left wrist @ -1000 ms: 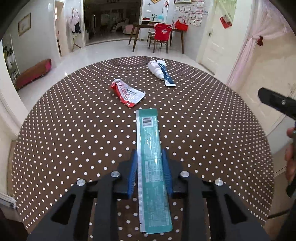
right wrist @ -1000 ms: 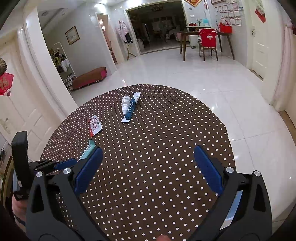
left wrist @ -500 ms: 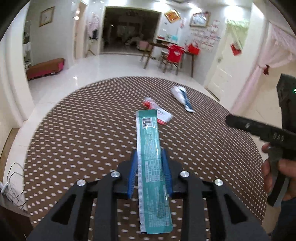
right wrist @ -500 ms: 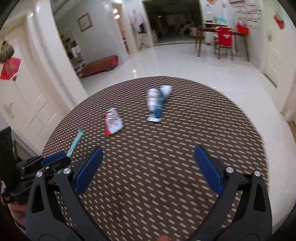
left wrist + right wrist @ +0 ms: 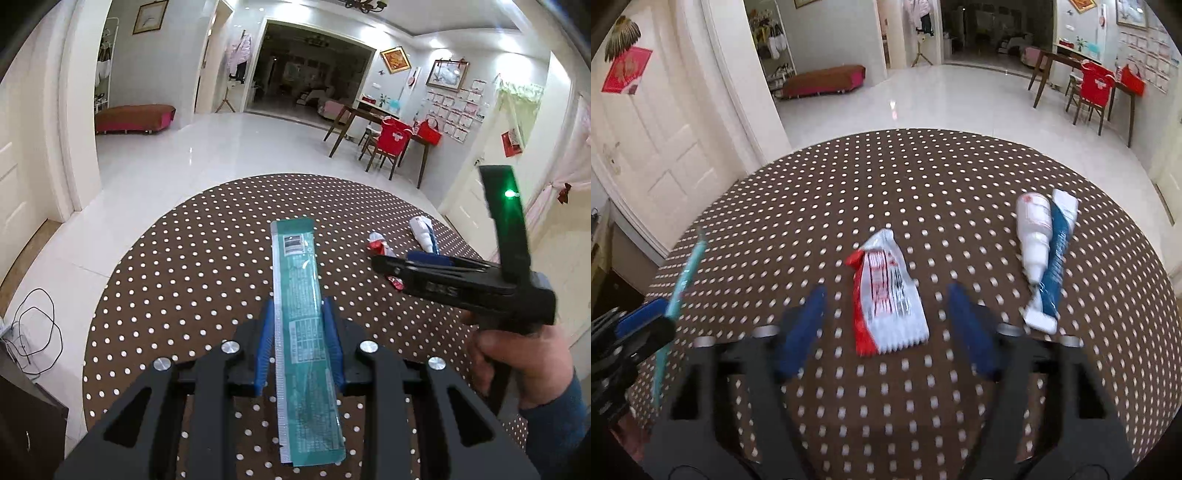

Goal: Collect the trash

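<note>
My left gripper (image 5: 297, 310) is shut on a long green wrapper (image 5: 295, 266) and holds it above the brown dotted table (image 5: 184, 288). That wrapper (image 5: 683, 273) also shows edge-on at the left of the right wrist view. My right gripper (image 5: 886, 295) hangs low over a red and white wrapper (image 5: 882, 273). Its jaws are closing with the wrapper between them, and the pads stand apart from it on both sides. In the left wrist view the right gripper (image 5: 391, 264) reaches in from the right, held by a hand (image 5: 517, 354).
A white bottle (image 5: 1034, 229) and a blue tube (image 5: 1056, 266) lie side by side to the right of the red and white wrapper. Beyond the table are glossy floor, a wooden desk with a red-covered chair (image 5: 391, 140), a low bench (image 5: 133, 118) and floor cables (image 5: 33, 332).
My right gripper has come forward and down over the red and white wrapper, and its jaws have narrowed. The left gripper has swung away to the left with the green wrapper still held.
</note>
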Motion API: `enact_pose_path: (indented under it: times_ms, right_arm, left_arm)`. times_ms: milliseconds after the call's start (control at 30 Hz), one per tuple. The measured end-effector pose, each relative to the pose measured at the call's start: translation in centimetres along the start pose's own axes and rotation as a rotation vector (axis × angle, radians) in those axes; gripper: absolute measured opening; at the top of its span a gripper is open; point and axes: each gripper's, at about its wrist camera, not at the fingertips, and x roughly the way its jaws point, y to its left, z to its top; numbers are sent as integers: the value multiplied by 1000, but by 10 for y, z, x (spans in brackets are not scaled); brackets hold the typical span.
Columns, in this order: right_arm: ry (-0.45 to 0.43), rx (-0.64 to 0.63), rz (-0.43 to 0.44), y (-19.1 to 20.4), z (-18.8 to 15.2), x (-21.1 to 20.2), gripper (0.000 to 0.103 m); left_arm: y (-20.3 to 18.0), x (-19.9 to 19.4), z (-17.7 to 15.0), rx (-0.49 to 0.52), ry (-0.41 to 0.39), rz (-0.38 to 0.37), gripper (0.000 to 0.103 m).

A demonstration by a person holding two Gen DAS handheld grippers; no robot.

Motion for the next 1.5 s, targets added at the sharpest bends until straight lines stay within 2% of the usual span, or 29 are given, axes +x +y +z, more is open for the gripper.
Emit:
enact_pose_path:
  times_ms: [33,233,300,433,600,667,700,767,867,967,1000,1067,1100,1133,1167,1300,1500]
  right_arm:
    - [-1,-14,4,2,2,2,32]
    - [4,-1,108,1,-18,-17,22]
    - [-14,29,142,-5,-27,-31,12]
    - [-60,87,164,-27,-49,-66,12]
    - [-75,104,144,-45,-63,-90,13]
    - [-76,100,128,-47,-63,-92,47]
    - [-80,94,118,-47,-63,-91,81]
    - [-106,73,125,-39,-59,-88,82]
    - [-76,47,127,-22,-53,-70,82]
    - [-56,-38,95,-3,-43,-50,81]
    - [-54,-70,79,3,-41,-44,79]
    - [7,-105,80,9,-37,-30,54]
    - [18,-120,58,9,-33,-26,34]
    - [16,-139,21,10,-31,-25,27]
    - [19,-130,23,7,-30,-24,22]
    - [22,-68,45,-5,-35,-34,18]
    - [-76,75,155,-38,-53,-81,18]
  left_arm:
    - [1,0,1,-7,0,-1,26]
    - [-7,3,2,-7,-5,-9,26]
    - [-9,0,0,3,-6,-18,26]
    - [-30,-3,-2,27,-8,-47,26]
    - [-59,-6,-5,65,-9,-80,26]
    - [-67,-9,-7,68,-13,-77,26]
    - [-68,-12,-7,66,-19,-73,26]
    - [-67,-17,-10,62,-28,-64,26]
    - [-59,-22,-12,47,-34,-51,26]
    - [-53,-27,-14,32,-33,-43,26]
    - [-51,-28,-16,30,-33,-40,26]
    - [-48,-29,-17,28,-29,-35,26]
    - [-47,-29,-18,27,-28,-34,26]
    - [-46,-30,-19,24,-27,-35,26]
    - [-44,-30,-19,22,-27,-38,26]
    - [-48,-31,-20,23,-32,-48,26]
    - [-58,-31,-16,47,-41,-74,26]
